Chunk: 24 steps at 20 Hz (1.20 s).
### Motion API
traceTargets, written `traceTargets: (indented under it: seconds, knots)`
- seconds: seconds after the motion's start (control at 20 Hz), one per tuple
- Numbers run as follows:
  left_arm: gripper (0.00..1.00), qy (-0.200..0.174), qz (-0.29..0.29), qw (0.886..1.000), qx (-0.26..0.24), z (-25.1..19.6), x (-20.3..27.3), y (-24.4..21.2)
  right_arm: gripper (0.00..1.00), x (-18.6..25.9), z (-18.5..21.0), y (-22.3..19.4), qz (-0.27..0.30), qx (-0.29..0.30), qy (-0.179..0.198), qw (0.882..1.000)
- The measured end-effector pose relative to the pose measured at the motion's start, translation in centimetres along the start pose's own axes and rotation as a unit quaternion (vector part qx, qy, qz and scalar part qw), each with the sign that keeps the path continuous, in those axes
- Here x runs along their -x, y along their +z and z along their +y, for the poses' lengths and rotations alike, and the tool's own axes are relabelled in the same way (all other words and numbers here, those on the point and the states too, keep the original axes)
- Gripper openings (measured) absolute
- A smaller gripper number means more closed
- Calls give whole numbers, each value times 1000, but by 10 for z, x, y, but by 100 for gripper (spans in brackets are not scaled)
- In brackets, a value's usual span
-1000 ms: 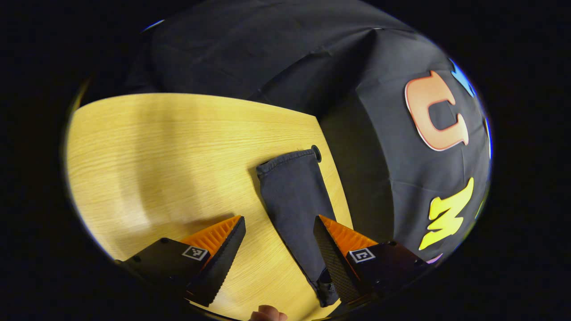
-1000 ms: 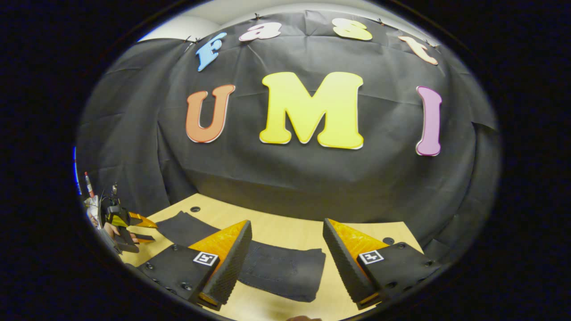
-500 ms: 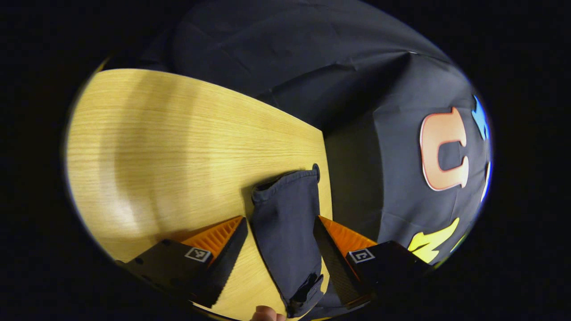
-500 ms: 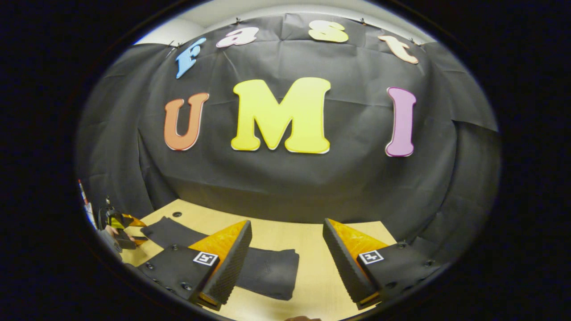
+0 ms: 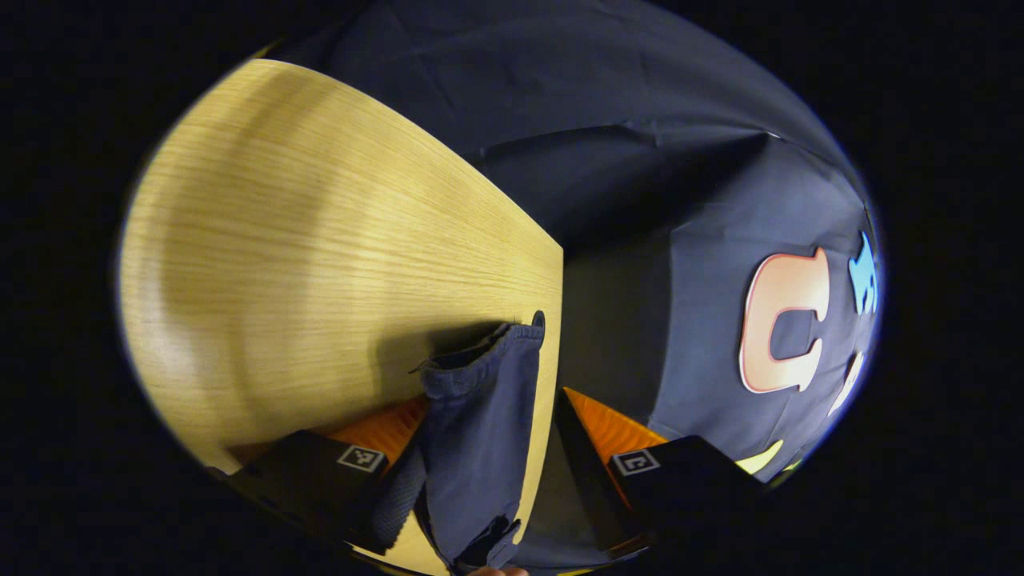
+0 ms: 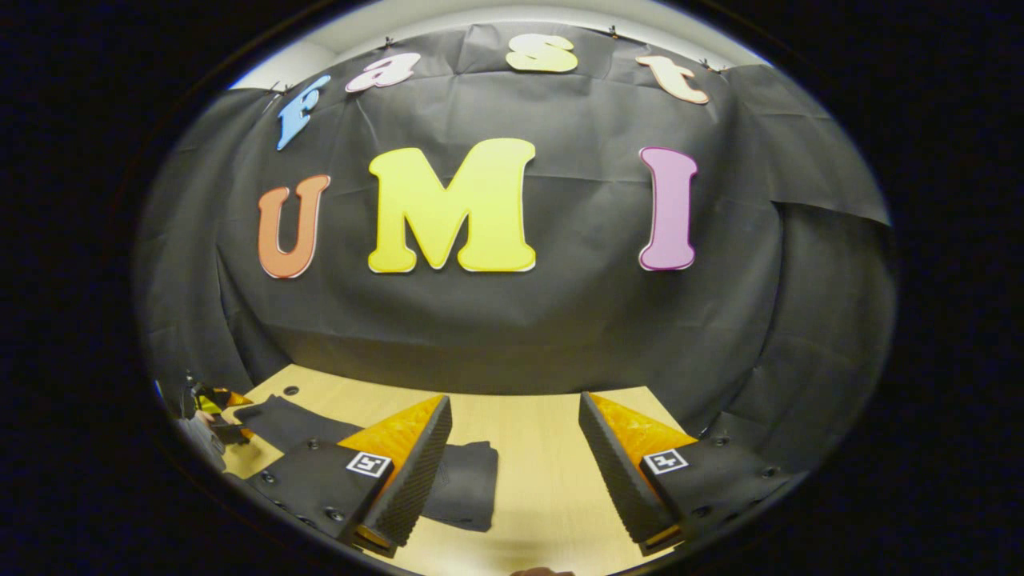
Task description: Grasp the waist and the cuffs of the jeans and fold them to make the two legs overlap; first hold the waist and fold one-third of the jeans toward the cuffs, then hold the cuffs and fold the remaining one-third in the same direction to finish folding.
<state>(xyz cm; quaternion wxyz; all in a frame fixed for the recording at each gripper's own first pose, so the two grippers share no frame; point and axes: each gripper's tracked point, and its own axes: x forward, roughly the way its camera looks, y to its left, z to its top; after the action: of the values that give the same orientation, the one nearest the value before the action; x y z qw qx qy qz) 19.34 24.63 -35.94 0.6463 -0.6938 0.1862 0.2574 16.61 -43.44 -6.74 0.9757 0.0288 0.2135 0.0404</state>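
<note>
Left gripper view: left tool (image 5: 480, 448) wide open, jeans (image 5: 480, 432) leg lying between its fingers, cuff (image 5: 472, 364) lifted a bit near far edge of surface (image 5: 280, 264); grip not closed on cloth. Bare wood to the left.

Right gripper view: right tool (image 6: 512, 472) wide open, holding nothing, above surface (image 6: 536, 448). Jeans (image 6: 468, 496) lie flat, waist end behind its left finger. Left tool (image 6: 216, 404) far left at cuff end.

The jeans (image 5: 480, 432) are viewed closely along the cuff end; from farther off, the wall is faced.
</note>
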Motion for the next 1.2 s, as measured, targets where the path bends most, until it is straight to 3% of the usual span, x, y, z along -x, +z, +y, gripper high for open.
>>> traceTargets:
  seconds: [0.05,0.15,0.2,0.25,0.5,0.7,0.85,0.9,0.95,1.05,1.2]
  knots:
    - [64,23,-2,1000,2,12,-3,0,94,1,-2,1,0,3,-1,1000]
    - [15,25,-4,1000,-2,8,-3,2,94,3,-7,3,-1,5,-5,1000]
    - [10,31,-6,999,-20,11,-1,2,98,4,-8,3,-1,5,-5,1000]
    - [7,39,-9,998,-41,13,-1,0,94,4,-10,3,-1,6,-7,1000]
    - [4,47,-21,993,-102,-15,11,-4,94,6,-18,4,0,-6,-10,1000]
    - [4,19,-47,970,-237,-74,29,-27,98,9,-25,0,5,-24,-9,1000]
    - [4,-22,-53,956,-287,-123,42,-56,98,14,-34,-3,7,-34,-12,999]
    - [4,-33,-51,951,-303,-137,44,-70,94,18,-39,-2,4,-35,-14,999]
    - [4,-40,-49,946,-319,-148,44,-84,100,21,-45,0,1,-36,-18,999]
    - [4,-63,-44,935,-346,-169,49,-113,94,26,-56,1,-1,-43,-26,999]
    - [4,-93,-29,918,-384,-194,59,-163,94,38,-79,-2,-2,-52,-42,998]
